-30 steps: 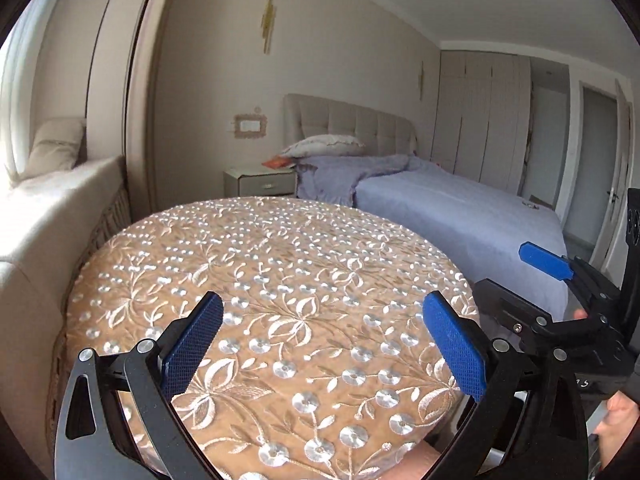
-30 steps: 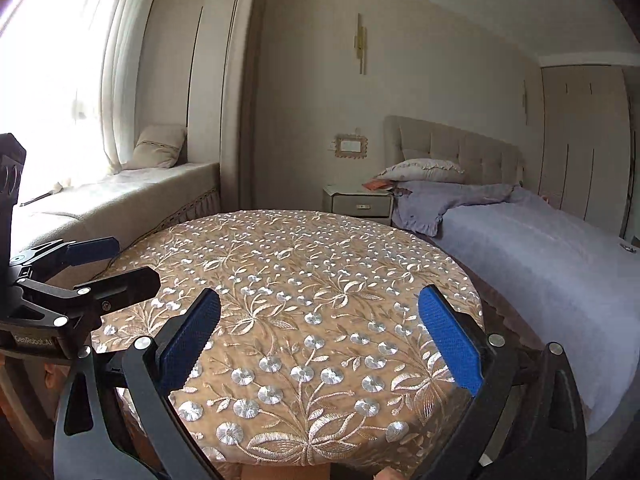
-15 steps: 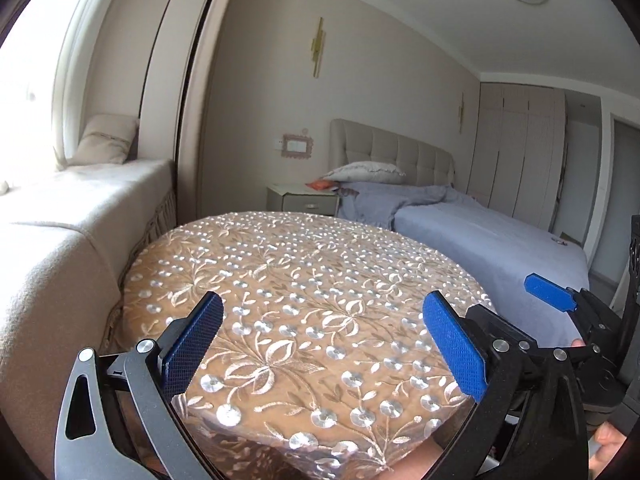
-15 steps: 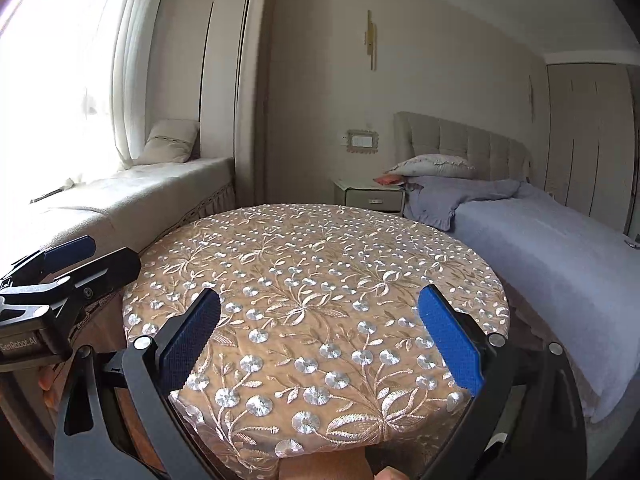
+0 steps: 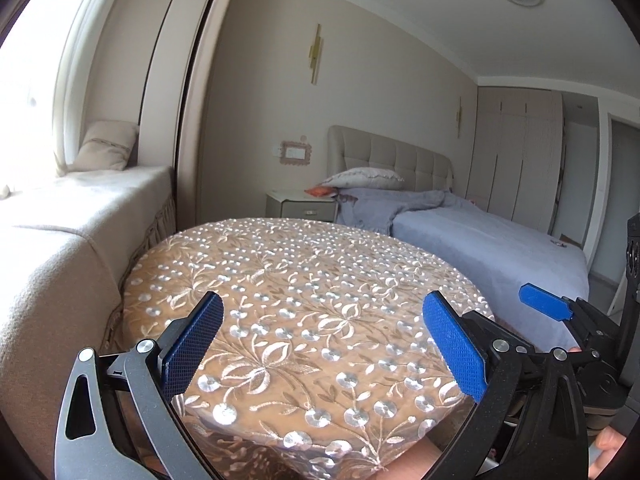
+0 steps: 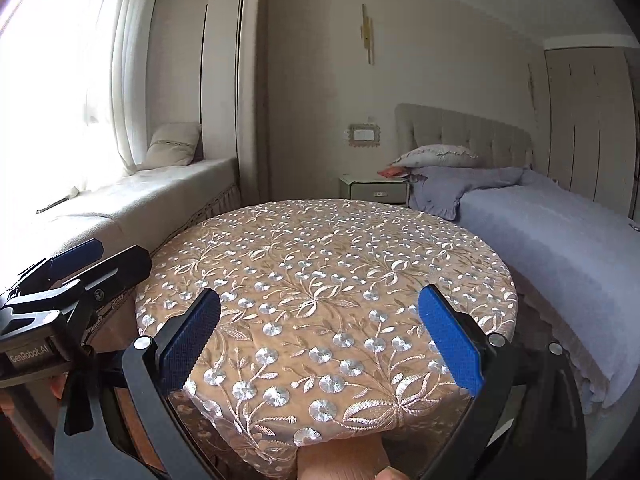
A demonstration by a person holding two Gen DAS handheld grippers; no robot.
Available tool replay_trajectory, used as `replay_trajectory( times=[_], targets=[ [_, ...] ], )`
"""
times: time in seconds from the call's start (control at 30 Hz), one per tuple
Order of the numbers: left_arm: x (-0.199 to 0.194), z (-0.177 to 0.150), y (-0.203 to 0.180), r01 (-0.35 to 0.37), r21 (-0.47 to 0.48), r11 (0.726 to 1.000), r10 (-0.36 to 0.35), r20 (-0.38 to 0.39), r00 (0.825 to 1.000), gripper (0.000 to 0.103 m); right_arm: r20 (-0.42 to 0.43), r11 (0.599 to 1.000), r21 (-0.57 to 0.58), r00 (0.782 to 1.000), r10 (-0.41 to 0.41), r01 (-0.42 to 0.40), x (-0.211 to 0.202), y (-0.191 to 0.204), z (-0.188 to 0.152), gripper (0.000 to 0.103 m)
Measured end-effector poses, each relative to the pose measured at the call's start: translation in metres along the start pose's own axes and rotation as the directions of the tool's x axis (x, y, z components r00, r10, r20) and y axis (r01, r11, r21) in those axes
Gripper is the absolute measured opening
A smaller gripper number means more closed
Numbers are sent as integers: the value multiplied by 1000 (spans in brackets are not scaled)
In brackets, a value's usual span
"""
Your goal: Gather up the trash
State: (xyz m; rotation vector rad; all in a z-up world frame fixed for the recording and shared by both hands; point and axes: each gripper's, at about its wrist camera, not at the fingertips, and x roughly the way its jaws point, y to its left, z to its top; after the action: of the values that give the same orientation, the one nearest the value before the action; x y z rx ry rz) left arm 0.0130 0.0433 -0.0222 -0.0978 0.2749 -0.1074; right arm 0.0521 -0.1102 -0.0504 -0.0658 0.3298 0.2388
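Observation:
No trash shows in either view. My left gripper [image 5: 324, 346] is open and empty, held above the near edge of a round table with a tan embroidered cloth [image 5: 304, 264]. My right gripper [image 6: 320, 340] is open and empty, also above the near edge of the same table [image 6: 324, 256]. The right gripper also shows at the right edge of the left wrist view [image 5: 560, 320]. The left gripper shows at the left edge of the right wrist view [image 6: 80, 268].
A cushioned window bench [image 5: 80, 216] with a pillow [image 5: 106, 152] runs along the left. A bed with a lilac cover [image 6: 560, 232] stands right of the table. A small nightstand [image 6: 374, 190] sits behind the table by the headboard. Wardrobe doors [image 5: 516, 152] line the far right.
Both grippers have drawn back and tilted up, so the table sits lower and farther in both views. Both stay open and empty.

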Motion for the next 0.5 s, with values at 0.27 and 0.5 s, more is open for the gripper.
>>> replay_trajectory(
  times=[0.27,0.5],
  targets=[
    [-3,-1,-2,27,-17,999,-27,32,999,98,9,1000,-24,1000,-2,2,0,5,2,99],
    [5,-5,0,115,-35,993,-114,25,993,98,15,999,-39,1000,-13,14,3,8,3,99]
  ],
)
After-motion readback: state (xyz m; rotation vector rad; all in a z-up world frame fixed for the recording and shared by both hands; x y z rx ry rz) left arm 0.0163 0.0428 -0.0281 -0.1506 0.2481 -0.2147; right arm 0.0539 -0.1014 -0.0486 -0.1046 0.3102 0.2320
